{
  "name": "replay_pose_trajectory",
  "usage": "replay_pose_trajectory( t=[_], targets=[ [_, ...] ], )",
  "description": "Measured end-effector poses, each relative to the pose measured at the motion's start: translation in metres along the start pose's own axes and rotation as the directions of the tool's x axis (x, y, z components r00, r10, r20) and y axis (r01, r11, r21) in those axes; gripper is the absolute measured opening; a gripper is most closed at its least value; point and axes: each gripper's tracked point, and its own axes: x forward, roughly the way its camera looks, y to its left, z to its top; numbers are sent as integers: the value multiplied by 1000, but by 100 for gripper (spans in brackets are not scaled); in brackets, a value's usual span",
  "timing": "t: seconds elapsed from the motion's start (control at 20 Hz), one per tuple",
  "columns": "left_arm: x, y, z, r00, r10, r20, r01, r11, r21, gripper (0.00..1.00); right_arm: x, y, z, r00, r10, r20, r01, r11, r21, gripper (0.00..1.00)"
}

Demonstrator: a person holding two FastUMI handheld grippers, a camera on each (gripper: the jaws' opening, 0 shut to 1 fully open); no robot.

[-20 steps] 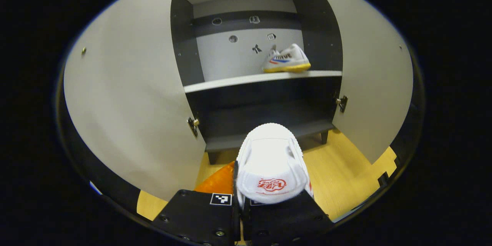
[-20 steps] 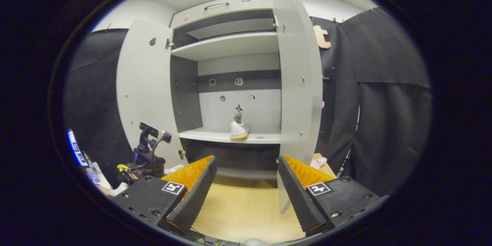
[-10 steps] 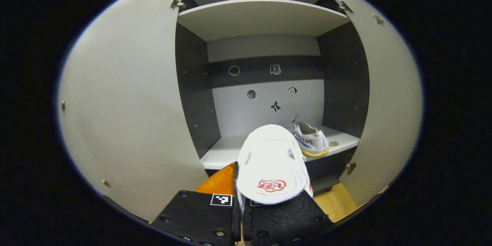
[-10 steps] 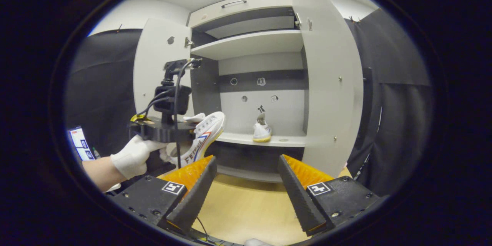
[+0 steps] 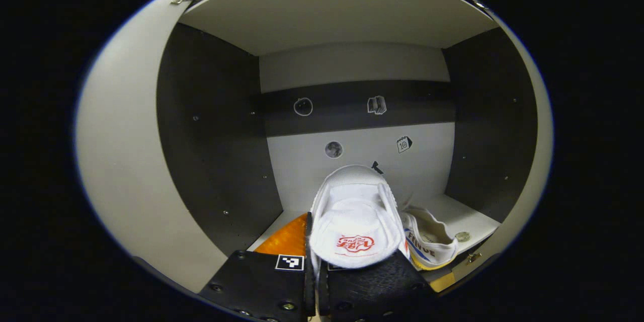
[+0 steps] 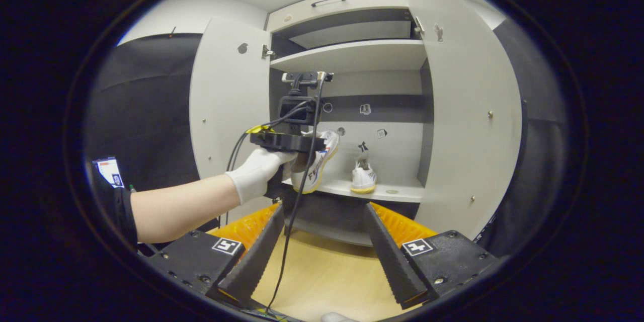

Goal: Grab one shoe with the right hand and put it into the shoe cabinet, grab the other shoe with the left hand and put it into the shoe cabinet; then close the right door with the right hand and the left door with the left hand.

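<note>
My left gripper [image 5: 313,234] is shut on a white shoe [image 5: 353,214] with a red logo and holds it, toe forward, at the mouth of the shoe cabinet's middle compartment. The second white shoe [image 5: 431,244] rests on the shelf [image 5: 465,221] just right of the held one. The right gripper view has that left gripper [image 6: 294,140] in a gloved hand [image 6: 254,175], its shoe [image 6: 318,162] tilted above the shelf's [image 6: 397,192] left end, and the resting shoe [image 6: 363,180] further right. My right gripper [image 6: 323,211] stands open and holds nothing, back from the cabinet above the wooden floor.
Both cabinet doors stand wide open, the left door [image 6: 226,110] and the right door [image 6: 468,126]. An upper shelf [image 6: 352,55] and a drawer [image 6: 337,2] sit above. Cables [image 6: 297,196] hang from the left gripper. The wooden floor [image 6: 322,282] lies in front.
The left gripper has carried its shoe up and forward, from in front of the cabinet into the middle compartment's opening beside the resting shoe. The right gripper stays open and back, shifted slightly.
</note>
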Motion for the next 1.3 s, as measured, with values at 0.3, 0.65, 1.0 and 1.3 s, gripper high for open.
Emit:
replay_pose_trajectory(
  t=[0.3,0.65,1.0,1.3],
  targets=[
    [58,-7,-20,998,16,-68,-15,1000,27,12,5,-19,-3,999,-36,-17,34,995,-96,100],
    [70,-8,-44,986,13,-167,-5,999,53,14,8,-31,-11,998,-49,-50,45,997,-62,100],
    [64,-4,-44,986,-50,-161,61,996,60,91,11,-27,-14,998,-28,-61,25,999,-45,100],
    [38,8,-38,990,-44,-132,43,999,-8,96,12,-31,-12,997,-45,-59,44,999,-24,100]
  ],
)
